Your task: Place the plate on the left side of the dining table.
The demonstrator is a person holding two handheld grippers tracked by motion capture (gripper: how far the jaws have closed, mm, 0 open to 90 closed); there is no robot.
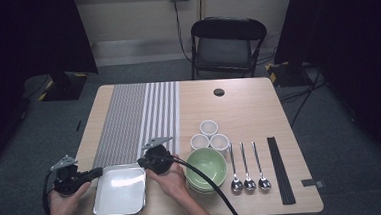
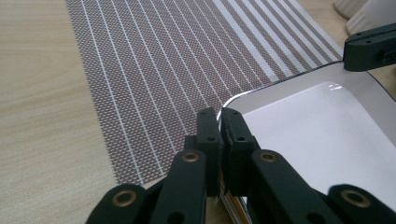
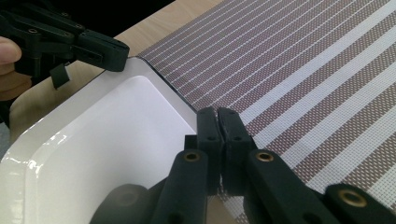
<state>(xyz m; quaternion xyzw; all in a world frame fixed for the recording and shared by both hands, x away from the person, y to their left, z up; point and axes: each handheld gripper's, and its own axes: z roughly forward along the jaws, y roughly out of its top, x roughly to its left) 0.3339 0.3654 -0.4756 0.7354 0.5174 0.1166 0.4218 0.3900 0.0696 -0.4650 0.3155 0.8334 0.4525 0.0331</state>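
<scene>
High view | tray (image 1: 119, 192) | square, white, shallow, rounded corners, glossy

We see a silvery white tray (image 1: 120, 191) on a pale wood-grain table (image 1: 248, 109). Just beyond the tray lies a placemat (image 1: 136, 118), grey-brown weave with thin white lines, turning to broad white stripes on its side nearer the bowl. Both tools, left (image 1: 98, 171) and right (image 1: 143, 162), are black with brass-coloured rivets. Right of the tray sits a light green bowl (image 1: 206, 167), then white ribbed cups (image 1: 209, 135), shiny steel spoons (image 1: 248, 166) and what seem black chopsticks (image 1: 281, 169).
</scene>
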